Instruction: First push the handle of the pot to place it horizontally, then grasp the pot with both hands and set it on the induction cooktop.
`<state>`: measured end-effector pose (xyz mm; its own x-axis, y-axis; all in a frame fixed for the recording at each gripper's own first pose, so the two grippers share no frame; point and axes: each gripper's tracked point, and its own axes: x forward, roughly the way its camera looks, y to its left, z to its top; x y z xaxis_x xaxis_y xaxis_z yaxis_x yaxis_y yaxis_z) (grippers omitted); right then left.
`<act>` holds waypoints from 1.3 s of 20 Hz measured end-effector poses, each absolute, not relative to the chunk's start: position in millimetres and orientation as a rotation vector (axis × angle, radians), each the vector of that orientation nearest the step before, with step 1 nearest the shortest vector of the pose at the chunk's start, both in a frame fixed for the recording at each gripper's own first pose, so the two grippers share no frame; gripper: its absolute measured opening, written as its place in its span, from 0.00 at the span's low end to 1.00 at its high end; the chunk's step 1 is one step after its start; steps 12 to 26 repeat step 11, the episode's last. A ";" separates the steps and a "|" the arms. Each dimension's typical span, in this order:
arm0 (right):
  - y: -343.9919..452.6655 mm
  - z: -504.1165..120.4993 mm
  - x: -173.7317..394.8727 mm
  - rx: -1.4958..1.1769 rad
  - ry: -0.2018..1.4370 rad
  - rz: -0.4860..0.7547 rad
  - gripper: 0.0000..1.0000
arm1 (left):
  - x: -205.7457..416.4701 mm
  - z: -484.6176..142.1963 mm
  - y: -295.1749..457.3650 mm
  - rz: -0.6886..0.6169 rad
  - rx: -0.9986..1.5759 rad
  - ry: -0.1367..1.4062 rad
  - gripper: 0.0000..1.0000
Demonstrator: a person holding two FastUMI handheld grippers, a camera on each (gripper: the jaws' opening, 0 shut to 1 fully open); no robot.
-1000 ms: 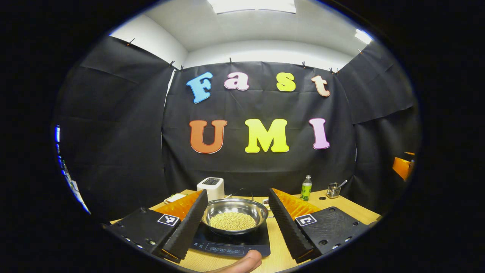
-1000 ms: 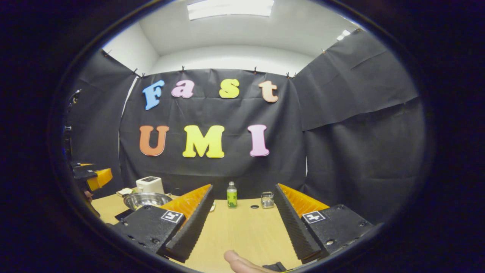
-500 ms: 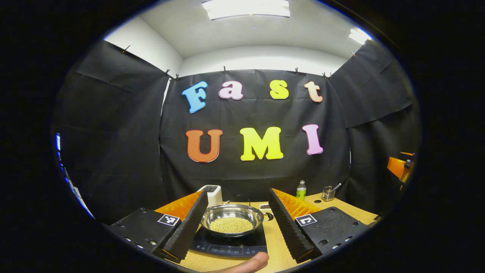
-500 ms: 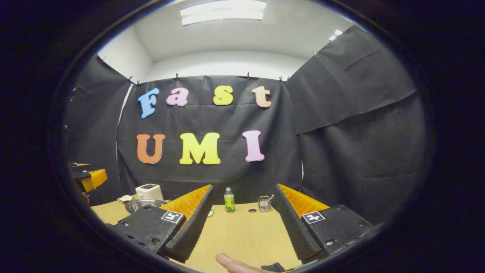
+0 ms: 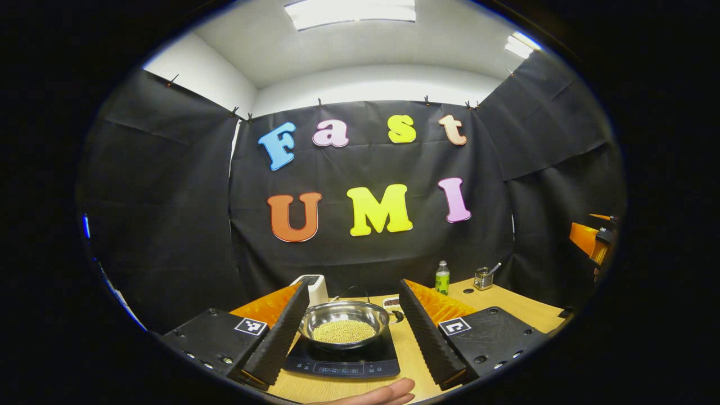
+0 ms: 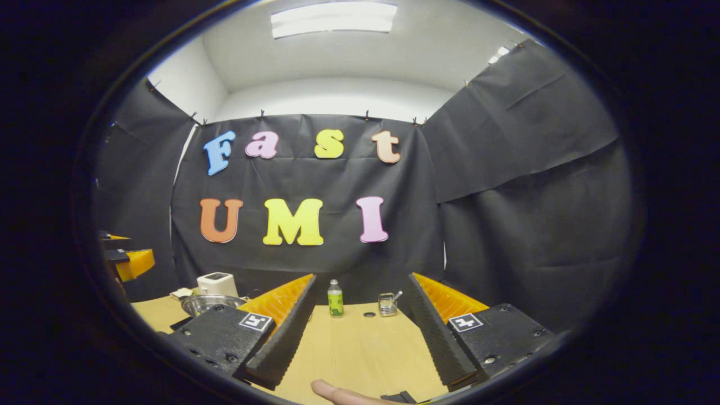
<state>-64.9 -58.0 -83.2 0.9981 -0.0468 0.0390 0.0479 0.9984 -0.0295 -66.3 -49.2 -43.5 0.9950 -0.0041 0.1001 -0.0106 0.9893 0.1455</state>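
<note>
While resting on the cooktop, the pot sits beyond the left gripper's jaws (spread wide).

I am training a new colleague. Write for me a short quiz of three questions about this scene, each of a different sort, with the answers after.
1. True or false: the pot stands on the induction cooktop.
2. Multiple choice: what lies in the pot? A) water B) small yellowish grains C) nothing
3. Fill in the missing word: in the right gripper view, the green bottle stands on the table to the ___ of the small metal holder.

Key
1. True.
2. B.
3. Left.

Both the left gripper and the right gripper are open and hold nothing.
</note>
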 end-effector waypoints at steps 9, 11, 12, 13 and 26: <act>-52.9 -81.2 -65.2 -0.021 -0.054 -0.013 0.99 | -68.9 -37.9 -52.6 -0.004 0.141 -0.102 0.95; -49.1 -80.2 -64.3 -0.025 -0.065 0.002 0.99 | -68.9 -40.2 -55.5 -0.023 0.130 -0.092 0.95; -49.1 -80.2 -64.3 -0.025 -0.065 0.002 0.99 | -68.9 -40.2 -55.5 -0.023 0.130 -0.092 0.95; -49.1 -80.2 -64.3 -0.025 -0.065 0.002 0.99 | -68.9 -40.2 -55.5 -0.023 0.130 -0.092 0.95; -49.1 -80.2 -64.3 -0.025 -0.065 0.002 0.99 | -68.9 -40.2 -55.5 -0.023 0.130 -0.092 0.95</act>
